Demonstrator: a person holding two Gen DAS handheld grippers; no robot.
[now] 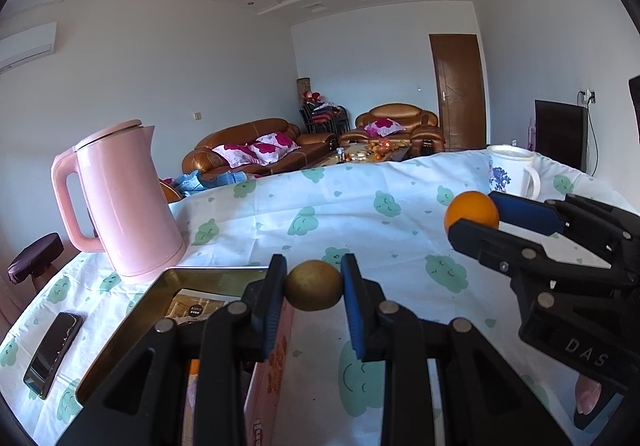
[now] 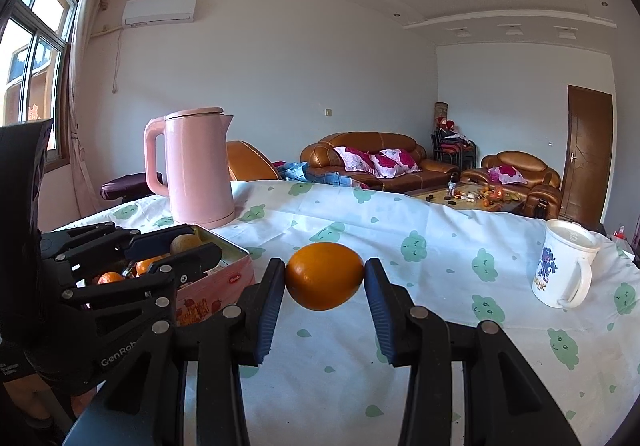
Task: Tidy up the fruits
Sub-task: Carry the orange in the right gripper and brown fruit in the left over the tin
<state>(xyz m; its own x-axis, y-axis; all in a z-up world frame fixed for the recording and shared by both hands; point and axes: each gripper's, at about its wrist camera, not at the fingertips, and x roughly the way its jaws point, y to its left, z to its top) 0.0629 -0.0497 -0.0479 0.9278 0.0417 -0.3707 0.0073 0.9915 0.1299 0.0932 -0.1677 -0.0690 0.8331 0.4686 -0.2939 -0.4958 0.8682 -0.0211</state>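
Nearest you: left gripper (image 1: 313, 288) pinches a brownish-yellow fruit (image 1: 314, 286) at the tin box (image 1: 120, 330) rim; right gripper (image 2: 325, 282) pinches an orange (image 2: 325, 282) above the desk (image 2: 420, 346). Round fruit may roll off the pads if you loosen early. Only the right view shows oranges inside the box; only the left shows the phone (image 1: 52, 354); farther, kettle (image 2: 196, 169) and mug (image 2: 564, 266).

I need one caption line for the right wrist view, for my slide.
Right hand-held gripper grips an orange above the table, beside the left hand-held gripper holding a brownish fruit over the tin.
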